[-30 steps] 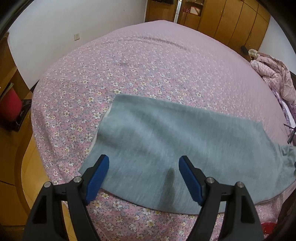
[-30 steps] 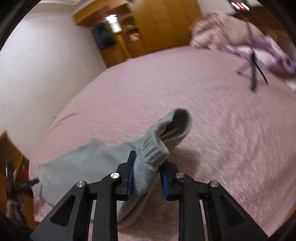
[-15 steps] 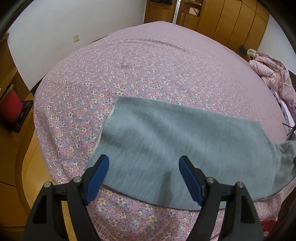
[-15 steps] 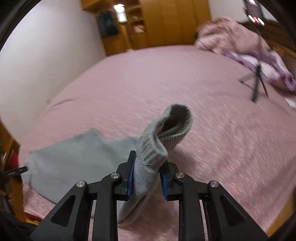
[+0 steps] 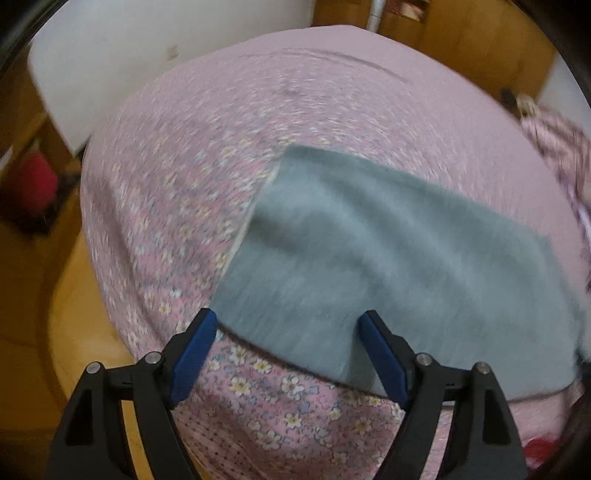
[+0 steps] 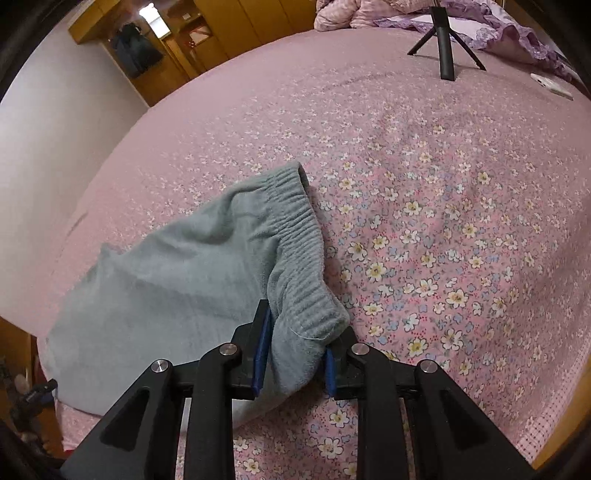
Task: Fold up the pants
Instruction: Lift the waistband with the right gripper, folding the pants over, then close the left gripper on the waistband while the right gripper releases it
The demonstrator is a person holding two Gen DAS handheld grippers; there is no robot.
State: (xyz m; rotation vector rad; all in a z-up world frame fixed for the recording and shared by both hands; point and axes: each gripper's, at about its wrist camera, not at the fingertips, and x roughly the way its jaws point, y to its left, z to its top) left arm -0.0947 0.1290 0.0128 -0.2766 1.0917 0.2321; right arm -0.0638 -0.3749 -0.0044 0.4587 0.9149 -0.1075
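Grey fleece pants lie flat across the pink floral bed, folded lengthwise, one end near the bed's front edge. My left gripper is open just above that front edge, its blue pads on either side of the pants' near corner without holding cloth. In the right wrist view the pants stretch away to the left. Their ribbed elastic waistband rests low on the bed. My right gripper is shut on the waistband's near end.
A black tripod stands on the far part of the bed, with a white flat object and a pink quilt near it. Wooden wardrobes line the far wall. Wooden floor and a red object lie left of the bed.
My right gripper has come down with the waistband, which went from held up in the air to resting on the bed. The left gripper has shifted closer over the pants' near corner, still open.
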